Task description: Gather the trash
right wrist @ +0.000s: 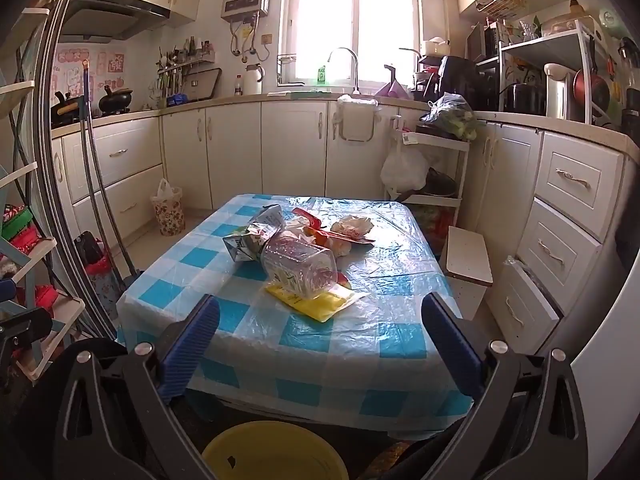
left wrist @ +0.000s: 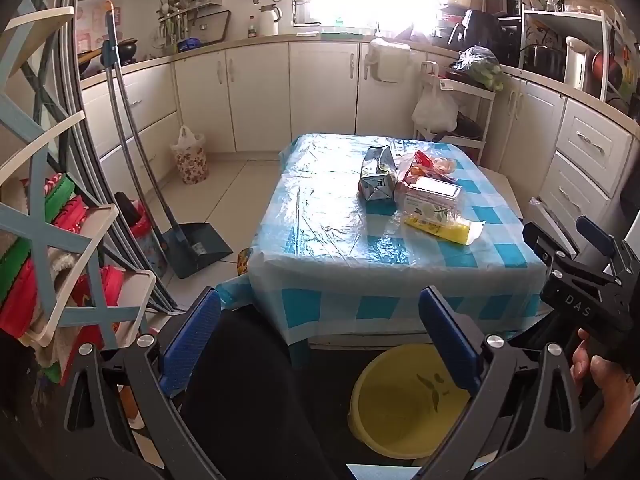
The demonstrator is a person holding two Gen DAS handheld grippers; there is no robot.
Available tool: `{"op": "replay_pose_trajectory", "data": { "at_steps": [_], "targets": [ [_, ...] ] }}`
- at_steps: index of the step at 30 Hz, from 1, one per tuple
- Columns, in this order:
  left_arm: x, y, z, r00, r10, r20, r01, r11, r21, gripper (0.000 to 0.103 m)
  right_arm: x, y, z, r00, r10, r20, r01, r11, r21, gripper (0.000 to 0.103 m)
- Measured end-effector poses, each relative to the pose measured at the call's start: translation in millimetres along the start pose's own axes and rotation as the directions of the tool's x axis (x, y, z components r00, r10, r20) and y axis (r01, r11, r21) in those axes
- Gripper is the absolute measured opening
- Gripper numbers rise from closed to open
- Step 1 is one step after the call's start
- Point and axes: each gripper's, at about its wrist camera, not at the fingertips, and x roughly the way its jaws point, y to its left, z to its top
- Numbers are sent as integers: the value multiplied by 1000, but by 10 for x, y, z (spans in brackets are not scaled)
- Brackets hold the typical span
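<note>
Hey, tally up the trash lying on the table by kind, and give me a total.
Crumpled carton: 1
Clear plastic bottle: 1
Yellow wrapper: 1
Red snack wrapper: 1
Crumpled white wad: 1
Total: 5, as far as the pile lets me tell. Both hand-held grippers are open and empty.

So there's a low table (right wrist: pixel 280 344) with a blue-and-white checked cloth under a clear plastic sheet. The trash sits in one loose pile on it: a crushed silver carton (right wrist: pixel 256 236), a clear plastic bottle (right wrist: pixel 300 266) lying on its side just beside it, a flat yellow packet (right wrist: pixel 320 304) partly under the bottle, a red wrapper (right wrist: pixel 320 228) and a crumpled whitish wad (right wrist: pixel 354 226) farther back. A yellow bucket (left wrist: pixel 404 404) stands on the floor at the table's near edge.
</note>
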Motion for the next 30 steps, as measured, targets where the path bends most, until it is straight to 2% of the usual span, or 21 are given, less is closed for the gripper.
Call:
{"op": "replay_pose_trajectory", "data": {
  "at_steps": [30],
  "targets": [
    [20,55,-5,999,-22,-30,22,1000,-22,96,29,-2,-31,999,43,-29,-43,999,6,97]
  ]
}}
